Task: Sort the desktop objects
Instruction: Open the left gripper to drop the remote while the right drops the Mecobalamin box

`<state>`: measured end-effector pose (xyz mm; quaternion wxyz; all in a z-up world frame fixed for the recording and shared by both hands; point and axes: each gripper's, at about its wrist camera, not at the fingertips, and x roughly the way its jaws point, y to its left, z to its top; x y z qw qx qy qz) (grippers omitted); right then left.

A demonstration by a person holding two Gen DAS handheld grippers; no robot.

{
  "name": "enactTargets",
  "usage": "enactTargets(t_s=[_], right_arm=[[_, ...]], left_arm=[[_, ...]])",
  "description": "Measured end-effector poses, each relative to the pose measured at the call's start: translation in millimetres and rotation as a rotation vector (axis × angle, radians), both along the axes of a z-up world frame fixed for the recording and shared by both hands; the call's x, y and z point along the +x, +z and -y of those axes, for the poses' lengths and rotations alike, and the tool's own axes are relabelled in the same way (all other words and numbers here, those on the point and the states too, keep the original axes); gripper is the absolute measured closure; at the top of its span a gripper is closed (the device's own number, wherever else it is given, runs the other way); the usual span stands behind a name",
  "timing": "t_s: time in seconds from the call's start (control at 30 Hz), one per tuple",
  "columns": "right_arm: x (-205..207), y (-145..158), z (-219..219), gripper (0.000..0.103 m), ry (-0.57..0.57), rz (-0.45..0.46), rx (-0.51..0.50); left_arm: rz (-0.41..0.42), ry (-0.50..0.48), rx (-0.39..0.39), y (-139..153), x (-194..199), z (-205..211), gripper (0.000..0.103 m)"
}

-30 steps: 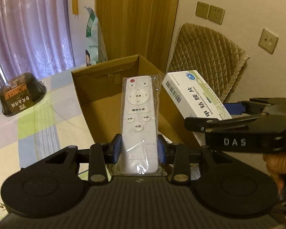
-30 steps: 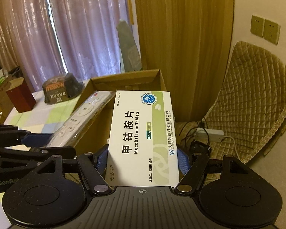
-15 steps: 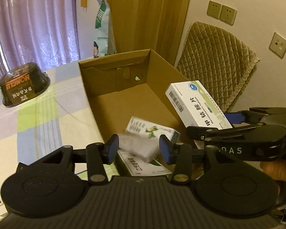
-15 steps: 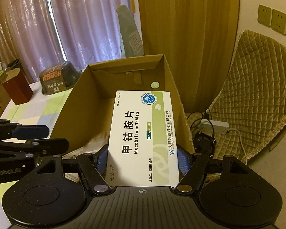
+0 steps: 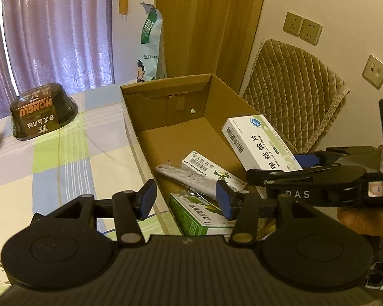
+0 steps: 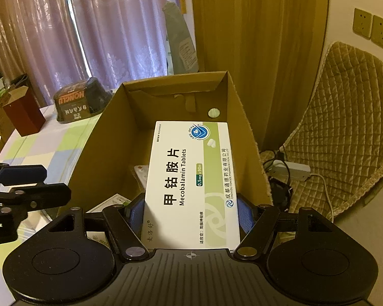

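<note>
Left gripper (image 5: 186,195) empty, jaws spread wide, over the near left wall of the box (image 5: 166,86); right gripper (image 6: 190,213) clamped on the tablet carton (image 6: 191,186) by its long sides, held above the box's right half, presumably for release inside; remote (image 5: 189,177) in its plastic sleeve lies on two small cartons (image 5: 199,214) at the near end. Far half of the box floor is bare, so room for the carton there; right wall rim is close beside it. Upturned bowl (image 5: 43,111) well clear on the table (image 5: 63,158).
</note>
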<state>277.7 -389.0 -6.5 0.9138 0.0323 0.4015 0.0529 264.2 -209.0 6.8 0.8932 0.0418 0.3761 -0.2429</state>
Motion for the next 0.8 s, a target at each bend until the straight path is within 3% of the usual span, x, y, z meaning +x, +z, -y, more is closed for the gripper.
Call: enactTargets(t_s=[0.43, 0.7, 0.8], right_arm=[[-13, 8, 3, 0.033, -0.030, 0.060, 0.021], [-40, 24, 3, 0.033, -0.062, 0.077, 0.045], [-55, 33, 0, 0.033, -0.069, 0.091, 0.063]], left_arm=[[-0.001, 0.036, -0.002, 2, -9, -24, 0.053], [-0.010, 0.055, -0.005, 4, -31, -43, 0.052], [-0.011, 0.069, -0.004, 6, -44, -52, 0.047]])
